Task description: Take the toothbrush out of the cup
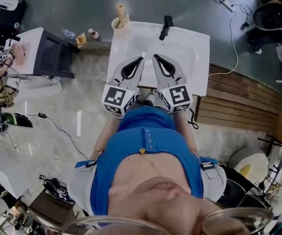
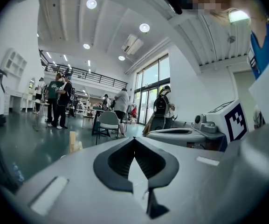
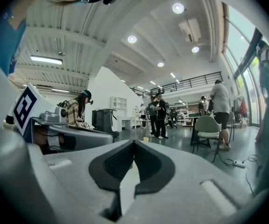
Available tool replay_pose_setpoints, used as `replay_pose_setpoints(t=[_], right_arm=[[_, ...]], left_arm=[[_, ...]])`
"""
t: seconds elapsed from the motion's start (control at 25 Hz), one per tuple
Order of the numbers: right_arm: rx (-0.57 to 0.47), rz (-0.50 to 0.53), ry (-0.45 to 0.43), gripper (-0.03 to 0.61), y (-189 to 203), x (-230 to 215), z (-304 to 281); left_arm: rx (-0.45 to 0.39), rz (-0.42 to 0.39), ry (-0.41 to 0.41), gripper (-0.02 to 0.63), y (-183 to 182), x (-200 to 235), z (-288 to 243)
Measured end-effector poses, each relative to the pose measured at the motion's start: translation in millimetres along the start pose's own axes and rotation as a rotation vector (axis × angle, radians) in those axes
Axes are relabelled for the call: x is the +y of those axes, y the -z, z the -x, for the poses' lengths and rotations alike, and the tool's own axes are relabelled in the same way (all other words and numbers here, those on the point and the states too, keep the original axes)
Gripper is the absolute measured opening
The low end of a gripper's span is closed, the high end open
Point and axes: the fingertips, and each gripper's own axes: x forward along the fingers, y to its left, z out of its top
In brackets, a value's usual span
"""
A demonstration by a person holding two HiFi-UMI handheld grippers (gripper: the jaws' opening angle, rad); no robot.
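Hall: white walls [image 2: 195, 83], ribbed white ceiling [image 3: 125, 13] with round recessed lights [image 2: 144, 27], tall glazed doors [image 2: 149, 97], railed mezzanine [image 2: 85, 73]. Floor: glossy dark teal [image 1: 72, 4], a pale marbled area [image 1: 82, 116], slatted wooden platform [image 1: 238, 97]. Furniture: grey chair [image 2: 108, 121], white shelf unit [image 3: 117, 104].

You hold the left tool [image 1: 140, 61] and right tool [image 1: 156, 58] side by side before your chest, jaws together, both empty.

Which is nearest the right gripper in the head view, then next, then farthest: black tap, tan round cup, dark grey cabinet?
From the right gripper:
1. Black tap, straight ahead.
2. Tan round cup, ahead and left.
3. Dark grey cabinet, far left.
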Motion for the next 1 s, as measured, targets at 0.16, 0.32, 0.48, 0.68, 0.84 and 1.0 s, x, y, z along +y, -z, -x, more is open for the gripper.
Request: replay_pose_setpoints(t=[0.16,0.32,0.48,0.68,0.84,1.0], right_arm=[[0.001,-0.002,-0.015,0.002,1.7,1.8,-7.5],[0.006,-0.001,-0.009,0.002,3.1,4.6,-15.3],[0.014,0.001,0.013,0.002,3.5,-0.3,-23.5],[0.022,0.014,0.030,0.002,3.4,-7.2,-42.9],[0.034,0.019,0.051,0.002,1.2,-9.7,-63.9],[0.050,0.016,0.068,0.002,4.0,-11.1,-86.8]], left_arm=[[0.008,0.008,-0.023,0.003,1.4,14.3,-1.3],[0.008,0.009,-0.026,0.002,0.2,28.2,-2.7],[0.010,0.013,-0.003,0.002,-2.5,37.3,-11.9],[0.016,0.012,0.034,0.003,-4.5,53.6,-26.7],[0.020,0.022,0.058,0.002,-6.9,74.8,-36.8],[0.027,0.029,0.087,0.002,-5.3,94.1,-44.9]])
